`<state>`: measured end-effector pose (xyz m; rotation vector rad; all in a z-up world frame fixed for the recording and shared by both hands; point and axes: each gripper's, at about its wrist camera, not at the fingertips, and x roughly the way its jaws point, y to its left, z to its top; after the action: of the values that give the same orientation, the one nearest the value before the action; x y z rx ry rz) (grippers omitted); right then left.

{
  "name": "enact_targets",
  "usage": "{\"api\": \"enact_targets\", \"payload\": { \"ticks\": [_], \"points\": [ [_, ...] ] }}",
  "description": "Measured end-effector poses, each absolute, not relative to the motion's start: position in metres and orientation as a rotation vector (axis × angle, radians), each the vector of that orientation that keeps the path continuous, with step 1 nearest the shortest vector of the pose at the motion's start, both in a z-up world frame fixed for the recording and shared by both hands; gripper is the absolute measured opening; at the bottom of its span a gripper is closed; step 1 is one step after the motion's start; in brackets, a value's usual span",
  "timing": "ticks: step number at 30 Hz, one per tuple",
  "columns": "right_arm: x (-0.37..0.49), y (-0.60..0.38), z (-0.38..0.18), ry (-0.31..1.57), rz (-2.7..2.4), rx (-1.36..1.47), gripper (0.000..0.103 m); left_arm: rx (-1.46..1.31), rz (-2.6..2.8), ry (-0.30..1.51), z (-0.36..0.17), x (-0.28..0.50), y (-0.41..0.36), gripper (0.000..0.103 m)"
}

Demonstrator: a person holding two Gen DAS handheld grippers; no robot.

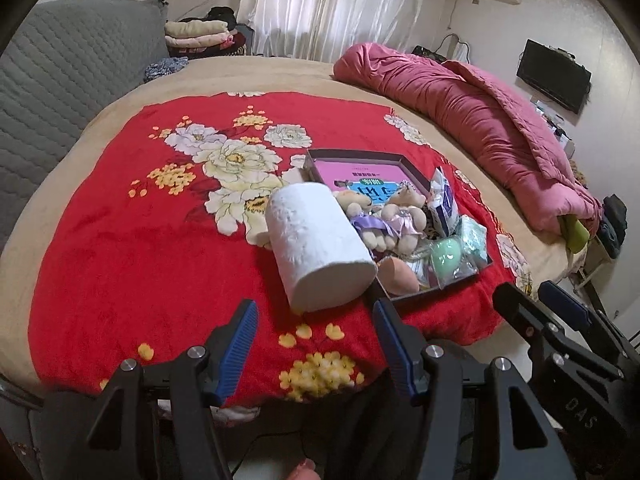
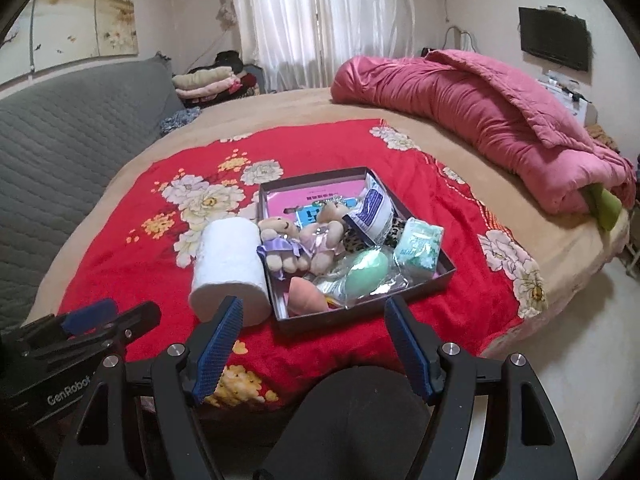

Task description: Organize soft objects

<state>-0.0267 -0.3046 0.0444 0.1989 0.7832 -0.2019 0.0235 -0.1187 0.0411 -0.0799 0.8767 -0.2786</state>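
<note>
A dark shallow box [image 1: 436, 285] [image 2: 362, 317] lies on the red flowered blanket [image 1: 140, 240] [image 2: 132, 256]. In it are two small teddy bears [image 1: 384, 216] [image 2: 304, 236], a green egg-shaped sponge [image 1: 449, 255] [image 2: 368, 270], an orange sponge [image 1: 396, 276] [image 2: 303, 292], tissue packs [image 2: 418, 246] and a pink book [image 1: 352, 170]. A white paper roll [image 1: 318, 246] [image 2: 230, 268] lies against the box's left side. My left gripper [image 1: 314, 308] is open and empty, just short of the roll. My right gripper [image 2: 314, 304] is open and empty before the box's near edge.
A rolled pink quilt [image 1: 480, 120] [image 2: 480, 120] lies along the bed's right side. A grey quilted sofa [image 1: 60, 80] [image 2: 60, 140] stands on the left with folded clothes [image 1: 200, 34] behind it. A dark knee [image 2: 360, 412] shows under the right gripper.
</note>
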Motion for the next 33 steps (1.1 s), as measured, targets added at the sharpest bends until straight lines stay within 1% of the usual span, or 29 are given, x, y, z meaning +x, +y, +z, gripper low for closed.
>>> {"api": "enact_targets", "payload": {
  "ticks": [13,33],
  "points": [
    [-0.050,-0.313,0.045,0.793,-0.243,0.192,0.075,-0.058,-0.303,0.856,0.052,0.008,-0.125,0.059],
    [-0.055,-0.317,0.045,0.804,-0.241,0.189,0.075,-0.028,-0.309,0.881,0.049,0.002,-0.134,0.059]
  ]
}}
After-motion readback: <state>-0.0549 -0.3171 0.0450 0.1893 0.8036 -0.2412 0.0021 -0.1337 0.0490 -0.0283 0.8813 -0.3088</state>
